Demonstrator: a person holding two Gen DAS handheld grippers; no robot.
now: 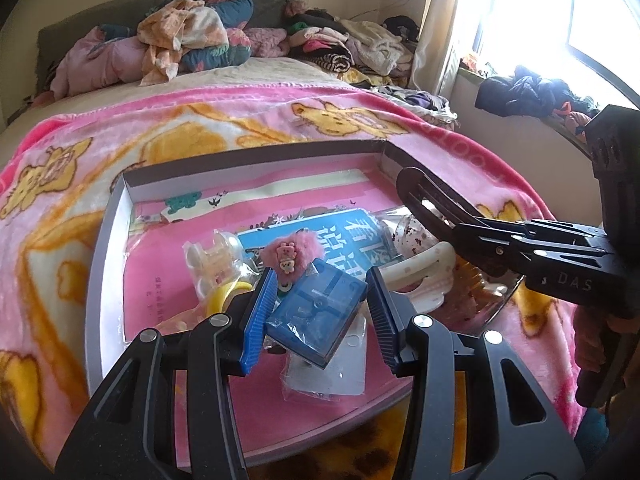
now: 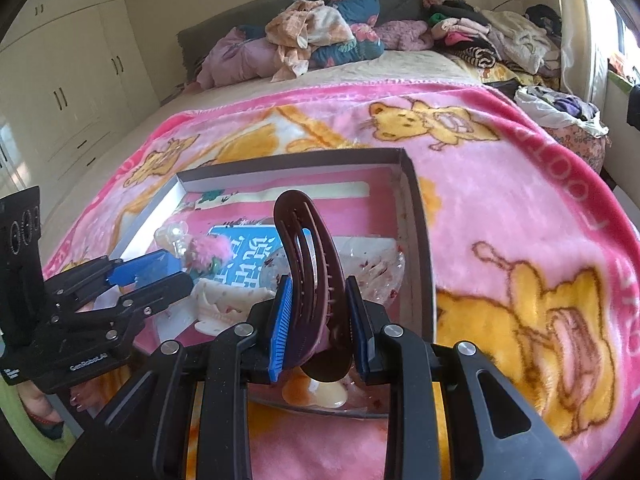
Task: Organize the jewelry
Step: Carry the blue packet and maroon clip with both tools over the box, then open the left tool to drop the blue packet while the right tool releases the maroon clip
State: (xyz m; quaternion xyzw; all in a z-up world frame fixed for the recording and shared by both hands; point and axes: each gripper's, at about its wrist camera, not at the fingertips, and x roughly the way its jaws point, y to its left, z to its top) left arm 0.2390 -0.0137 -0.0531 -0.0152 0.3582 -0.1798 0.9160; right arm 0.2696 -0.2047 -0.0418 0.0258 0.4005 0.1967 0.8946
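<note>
A shallow grey box (image 1: 102, 248) lies on the pink blanket and holds hair accessories. My left gripper (image 1: 320, 292) is closed around a small blue clear case (image 1: 318, 312), held tilted over the box. A pink fluffy clip (image 1: 292, 254) and a clear clip (image 1: 208, 256) lie just beyond it. My right gripper (image 2: 318, 312) is shut on a long dark brown hair clip (image 2: 312, 264), held upright over the box's right side (image 2: 420, 240); it also shows in the left wrist view (image 1: 436, 204). A white dotted clip (image 1: 424, 268) lies below it.
The box is lined with a pink sheet and a blue book (image 1: 340, 232). A clear bag (image 1: 332, 372) lies under the case. Piled clothes and bedding (image 1: 192, 36) sit at the bed's far end. A wardrobe (image 2: 60, 92) stands left, a window sill (image 1: 532, 92) right.
</note>
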